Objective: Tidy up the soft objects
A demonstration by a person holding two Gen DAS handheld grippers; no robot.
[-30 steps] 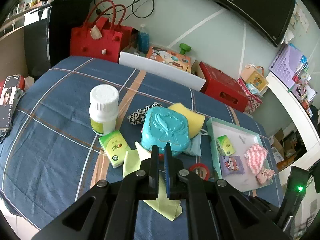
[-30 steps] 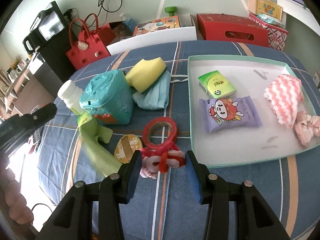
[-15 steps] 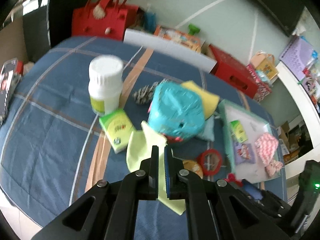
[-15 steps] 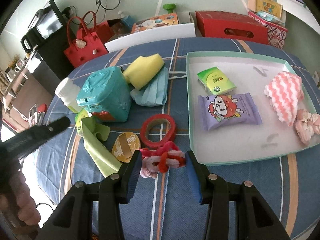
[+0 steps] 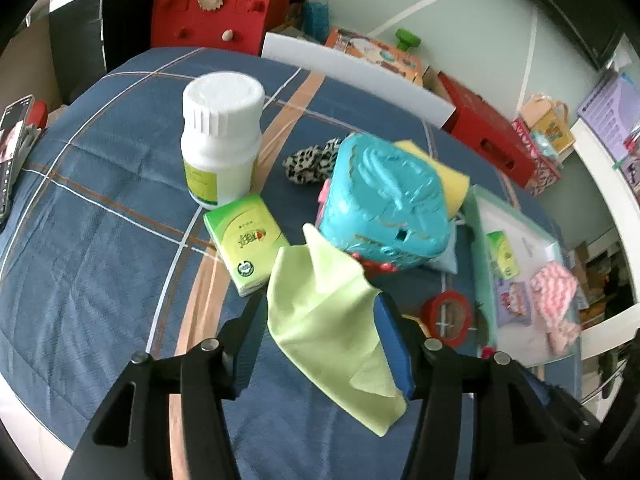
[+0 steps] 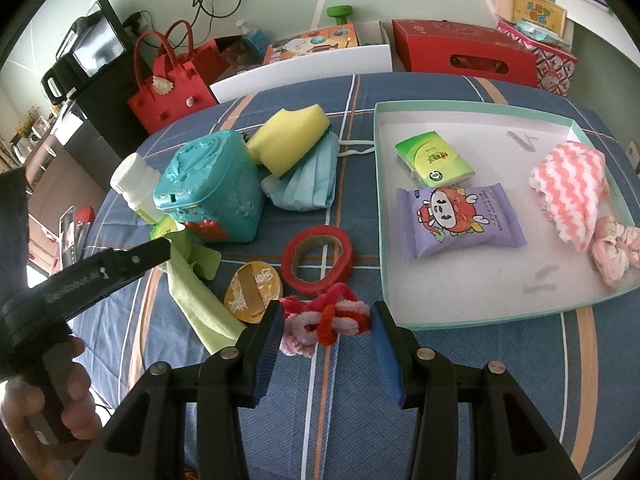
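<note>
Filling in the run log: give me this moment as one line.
left gripper: jaws just opened, straddling green cloth | right gripper: around red-pink scrunchie, grip unclear | tray: partly filled

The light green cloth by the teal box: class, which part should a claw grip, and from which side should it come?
Grip the raised, crumpled fold of the light green cloth near the teal box, coming from above. The rest lies flat and thin on the blue bedspread, offering no edge. The left claw, which has just been opening, already straddles it; closing there would probably pinch it.
</note>
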